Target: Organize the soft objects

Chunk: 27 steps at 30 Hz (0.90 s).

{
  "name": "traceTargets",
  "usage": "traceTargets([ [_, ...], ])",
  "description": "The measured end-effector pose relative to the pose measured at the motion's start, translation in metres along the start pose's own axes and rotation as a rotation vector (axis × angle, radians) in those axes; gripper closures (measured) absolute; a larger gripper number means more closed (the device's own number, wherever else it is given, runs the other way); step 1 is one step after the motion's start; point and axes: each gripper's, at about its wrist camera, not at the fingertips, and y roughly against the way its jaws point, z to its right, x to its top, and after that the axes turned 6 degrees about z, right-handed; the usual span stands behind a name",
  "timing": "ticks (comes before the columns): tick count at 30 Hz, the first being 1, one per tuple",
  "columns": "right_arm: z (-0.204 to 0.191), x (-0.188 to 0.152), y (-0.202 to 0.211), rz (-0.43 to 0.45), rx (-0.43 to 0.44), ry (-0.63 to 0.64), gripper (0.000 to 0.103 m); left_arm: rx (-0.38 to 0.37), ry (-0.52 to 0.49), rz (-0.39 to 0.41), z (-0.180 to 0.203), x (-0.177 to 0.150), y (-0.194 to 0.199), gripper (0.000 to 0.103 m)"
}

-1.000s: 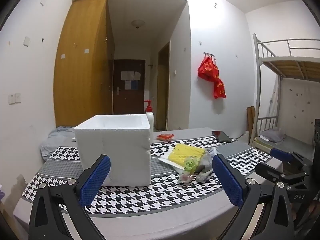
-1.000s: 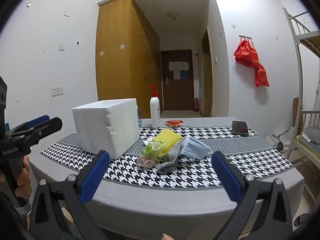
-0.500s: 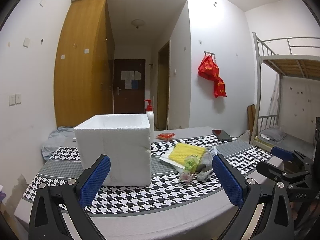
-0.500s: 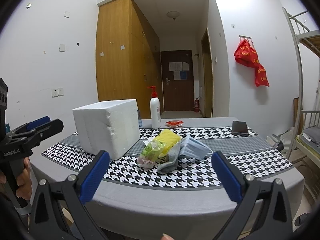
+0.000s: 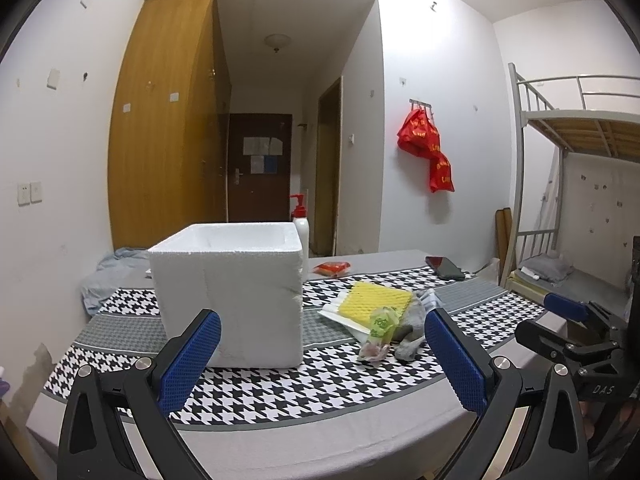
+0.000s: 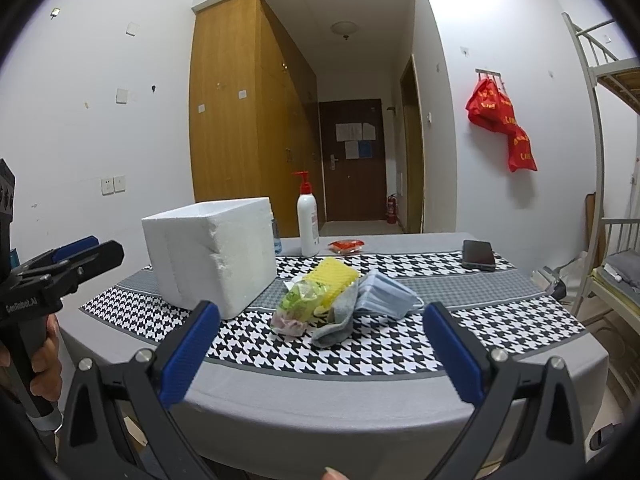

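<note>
The desk (image 6: 400, 384) wears a grey cloth with black-and-white houndstooth bands and plain grey stripes between them. The foam box (image 5: 230, 296) is white all over. The sponge (image 5: 374, 300) is bright yellow with a netted texture, lying on a white sheet (image 5: 332, 312). The bag (image 6: 300, 304) is clear with green print, pinkish at its lower end. The sock (image 6: 338, 316) is grey; the mask (image 6: 380, 296) is pale blue. The bottle (image 6: 308, 226) is white with a red pump. The packet (image 6: 346, 245) is red, the phone (image 6: 477, 254) black. Both hand-held grippers, left (image 5: 320, 358) and right (image 6: 320, 354), are black with blue pads (image 6: 190, 354). The bags (image 6: 502, 118) on the wall are red with yellow lettering; the wardrobe (image 6: 240, 128) is orange-brown wood.
</note>
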Motion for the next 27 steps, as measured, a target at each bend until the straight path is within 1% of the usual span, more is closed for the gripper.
traceTargets([
  [27,-0.0031,0.0007,-0.0025,-0.003,0.002,0.008,0.0,0.004,-0.013,0.008,0.003,0.0001,0.0003,0.001],
])
